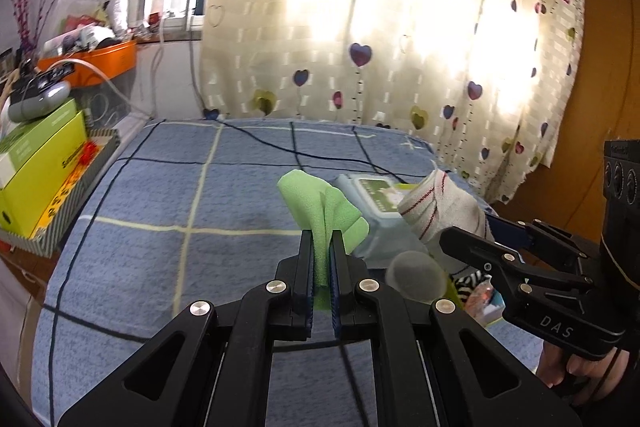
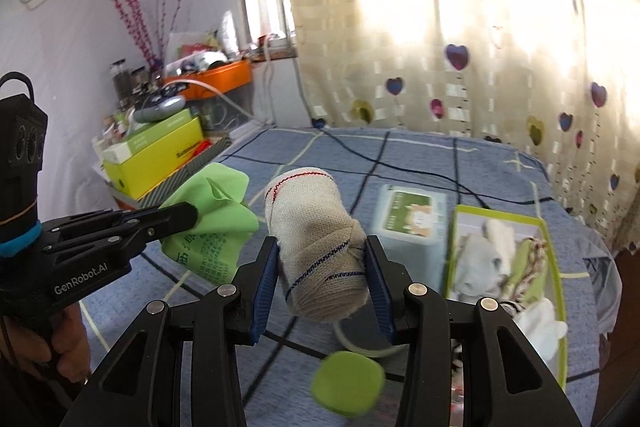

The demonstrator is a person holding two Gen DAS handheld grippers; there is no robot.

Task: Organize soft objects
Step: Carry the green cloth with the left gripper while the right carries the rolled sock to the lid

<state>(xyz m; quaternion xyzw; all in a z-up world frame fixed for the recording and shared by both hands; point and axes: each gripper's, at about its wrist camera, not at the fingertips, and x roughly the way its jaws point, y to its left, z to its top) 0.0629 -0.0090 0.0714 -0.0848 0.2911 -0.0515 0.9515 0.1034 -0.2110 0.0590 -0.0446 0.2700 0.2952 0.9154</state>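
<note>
My left gripper is shut on a light green cloth, whose folds stand up out of the jaws above the blue plaid bed. In the right wrist view the same cloth hangs from the left gripper at the left. My right gripper is shut on a rolled beige-white cloth with red and blue stitching, pads pressing both sides. That roll also shows at the right of the left wrist view, with the right gripper around it. Both are held above the bed.
A green-rimmed tray with several soft items lies on the bed at the right, a wipes pack beside it. A green round pad is under my right gripper. Yellow-green boxes stand left of the bed; a black cable crosses it.
</note>
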